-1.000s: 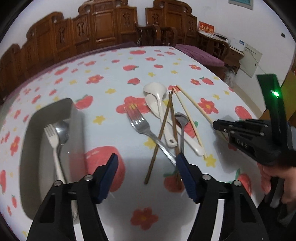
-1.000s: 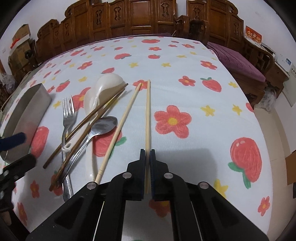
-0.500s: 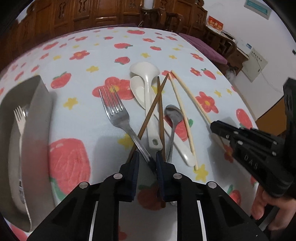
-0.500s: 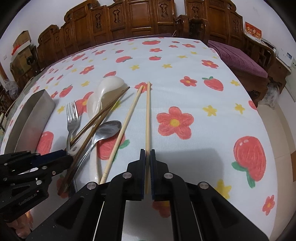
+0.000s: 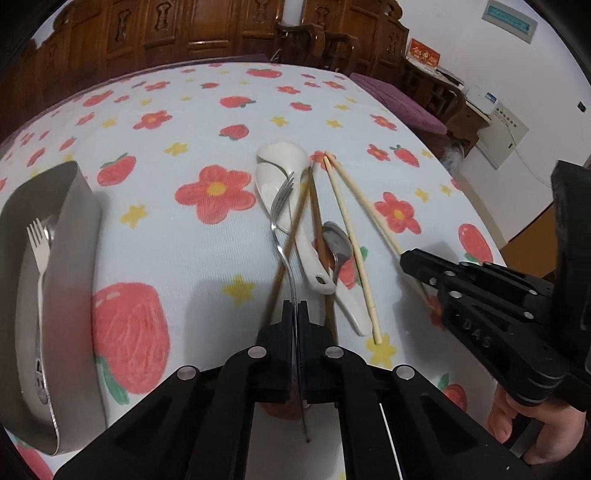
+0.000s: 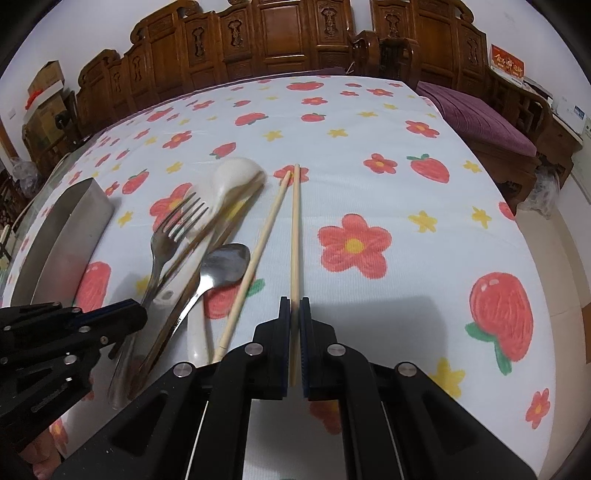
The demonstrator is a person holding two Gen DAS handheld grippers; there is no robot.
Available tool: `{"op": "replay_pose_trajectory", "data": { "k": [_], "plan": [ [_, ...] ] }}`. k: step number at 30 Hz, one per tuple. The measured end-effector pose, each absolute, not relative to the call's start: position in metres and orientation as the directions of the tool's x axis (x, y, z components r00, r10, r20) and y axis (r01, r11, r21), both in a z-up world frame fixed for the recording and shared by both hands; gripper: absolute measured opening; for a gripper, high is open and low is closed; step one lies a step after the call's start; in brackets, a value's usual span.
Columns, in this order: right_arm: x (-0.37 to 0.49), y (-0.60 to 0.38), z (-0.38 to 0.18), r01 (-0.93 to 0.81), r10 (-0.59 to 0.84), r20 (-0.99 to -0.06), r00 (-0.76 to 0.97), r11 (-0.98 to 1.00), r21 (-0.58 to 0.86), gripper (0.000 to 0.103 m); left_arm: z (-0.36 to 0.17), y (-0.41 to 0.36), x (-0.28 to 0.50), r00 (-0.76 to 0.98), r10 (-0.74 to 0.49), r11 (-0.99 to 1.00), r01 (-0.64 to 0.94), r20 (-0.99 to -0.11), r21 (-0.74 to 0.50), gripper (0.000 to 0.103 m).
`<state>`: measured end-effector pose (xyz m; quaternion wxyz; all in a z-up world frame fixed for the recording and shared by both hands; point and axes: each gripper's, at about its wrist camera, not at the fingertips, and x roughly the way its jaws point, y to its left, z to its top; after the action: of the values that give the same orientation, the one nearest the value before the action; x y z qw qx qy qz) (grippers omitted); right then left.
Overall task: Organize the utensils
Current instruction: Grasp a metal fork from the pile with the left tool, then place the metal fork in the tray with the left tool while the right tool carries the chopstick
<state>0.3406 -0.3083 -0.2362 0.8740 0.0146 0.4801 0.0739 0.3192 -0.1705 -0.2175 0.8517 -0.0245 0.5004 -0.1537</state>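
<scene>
My left gripper (image 5: pixel 295 308) finishes closing on the handle of a metal fork (image 5: pixel 281 206), pads pressing it. The fork's tines hang over a white ceramic spoon (image 5: pixel 286 160). In the right wrist view the fork (image 6: pixel 177 225) looks tilted up and blurred, with the left gripper (image 6: pixel 140 314) at the lower left. My right gripper (image 6: pixel 294 306) is shut on a pale chopstick (image 6: pixel 294 240) that lies flat on the cloth. Its twin (image 6: pixel 258 254) rests beside it. Two dark chopsticks (image 5: pixel 314 210), a metal spoon (image 5: pixel 336 242) and a second white spoon (image 5: pixel 314 266) lie crossed in the pile.
A steel tray (image 5: pixel 79 206) sits at the left with a fork (image 5: pixel 37 240) and a spoon inside. A flower-and-strawberry cloth covers the table (image 6: pixel 369 177). Carved wooden chairs (image 6: pixel 277 33) stand behind it. The table's right edge drops off near the right gripper (image 5: pixel 406 258).
The left gripper came forward from beside the tray to the pile and closed on the fork handle. The fork's tines swung right, over the white spoon. The right gripper kept still.
</scene>
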Motion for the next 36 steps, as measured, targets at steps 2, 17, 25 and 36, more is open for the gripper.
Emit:
{"op": "replay_pose_trajectory", "data": {
  "k": [2, 17, 25, 36],
  "plan": [
    [0.340, -0.308, -0.236, -0.117, 0.143, -0.837, 0.529, 0.989, 0.095, 0.006, -0.214, -0.172, 0.317, 0.462, -0.279, 0.952, 0.250, -0.842, -0.178, 0.001],
    [0.331, -0.303, -0.217, -0.133, 0.183, -0.793, 0.581, 0.983, 0.129, 0.006, -0.174, -0.144, 0.301, 0.531, -0.245, 0.958, 0.262, -0.811, -0.117, 0.002],
    [0.322, -0.280, -0.205, -0.191, 0.215, -0.771, 0.600, 0.974, 0.123, 0.006, -0.158, -0.110, 0.298, 0.561, -0.212, 0.969, 0.224, -0.800, -0.099, 0.002],
    [0.301, -0.243, -0.183, -0.280, 0.267, -0.738, 0.620, 0.954, 0.110, 0.006, -0.138, -0.070, 0.292, 0.598, -0.179, 0.979, 0.183, -0.782, -0.084, 0.002]
  ]
}}
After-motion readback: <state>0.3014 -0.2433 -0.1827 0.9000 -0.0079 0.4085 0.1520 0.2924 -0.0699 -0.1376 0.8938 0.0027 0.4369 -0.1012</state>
